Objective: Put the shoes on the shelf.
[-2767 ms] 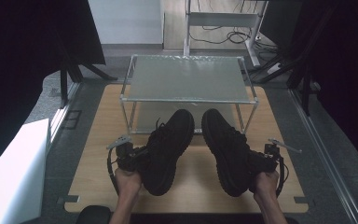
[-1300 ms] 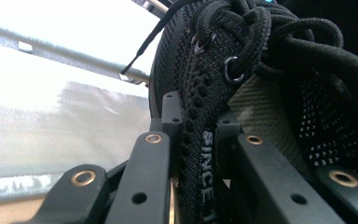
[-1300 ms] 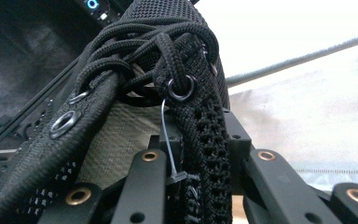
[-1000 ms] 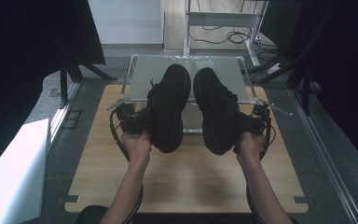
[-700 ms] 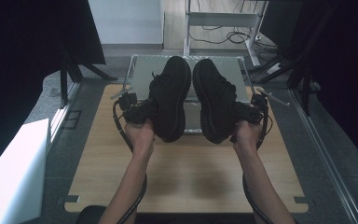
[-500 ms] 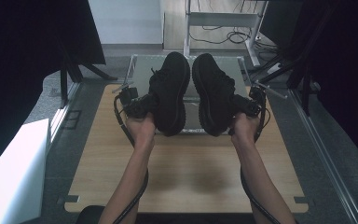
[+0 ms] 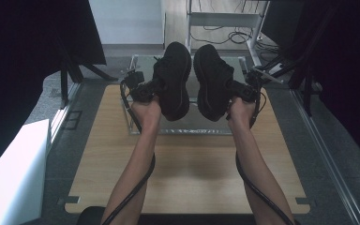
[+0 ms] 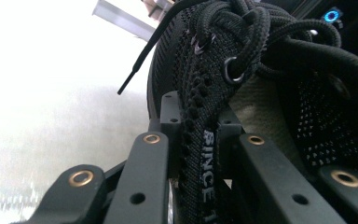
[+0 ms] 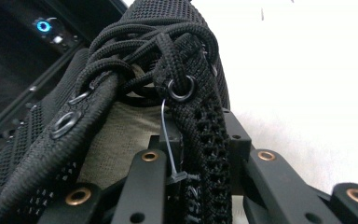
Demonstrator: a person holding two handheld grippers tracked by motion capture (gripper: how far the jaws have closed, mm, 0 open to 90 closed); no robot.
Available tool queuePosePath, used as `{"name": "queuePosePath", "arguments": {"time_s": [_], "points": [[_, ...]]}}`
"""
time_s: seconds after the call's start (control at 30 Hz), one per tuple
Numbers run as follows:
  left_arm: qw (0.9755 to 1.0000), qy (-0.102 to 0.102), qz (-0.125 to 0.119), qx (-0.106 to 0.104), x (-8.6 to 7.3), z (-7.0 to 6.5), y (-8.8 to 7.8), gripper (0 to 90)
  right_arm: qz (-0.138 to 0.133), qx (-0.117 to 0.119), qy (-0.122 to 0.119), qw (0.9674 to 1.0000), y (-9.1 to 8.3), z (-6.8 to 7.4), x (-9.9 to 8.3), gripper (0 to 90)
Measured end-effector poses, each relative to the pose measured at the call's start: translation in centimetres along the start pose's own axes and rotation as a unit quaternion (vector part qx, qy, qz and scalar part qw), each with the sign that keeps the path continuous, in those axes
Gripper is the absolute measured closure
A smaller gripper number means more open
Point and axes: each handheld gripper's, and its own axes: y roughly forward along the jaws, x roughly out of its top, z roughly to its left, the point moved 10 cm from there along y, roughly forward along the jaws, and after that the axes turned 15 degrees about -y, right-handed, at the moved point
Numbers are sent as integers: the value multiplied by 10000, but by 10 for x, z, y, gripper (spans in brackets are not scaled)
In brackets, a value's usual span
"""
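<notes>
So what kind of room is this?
Probably a lab or workshop, not a home: black curtains hang around, loose cables lie on the floor, and a small glass-topped rack stands on a wooden board.

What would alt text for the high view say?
A person's two hand-held grippers, left gripper and right gripper, each clamp a chunky black lace-up shoe, left shoe and right shoe, raised side by side above a small frosted-glass rack on a light wooden table.
</notes>
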Motion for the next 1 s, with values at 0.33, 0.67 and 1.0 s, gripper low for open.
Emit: {"name": "queuePosePath", "arguments": {"time_s": [0.33,0.67,1.0], "points": [[9983,170,-71,561,13,2,21,783,198,-534,-472,9973,21,-5,11,762],[9945,377,46,979,14,2,35,760,374,-899,-807,9920,38,-5,9,751],[9914,617,248,1123,11,-2,47,694,461,-1052,-995,9884,47,-2,11,687]]}}
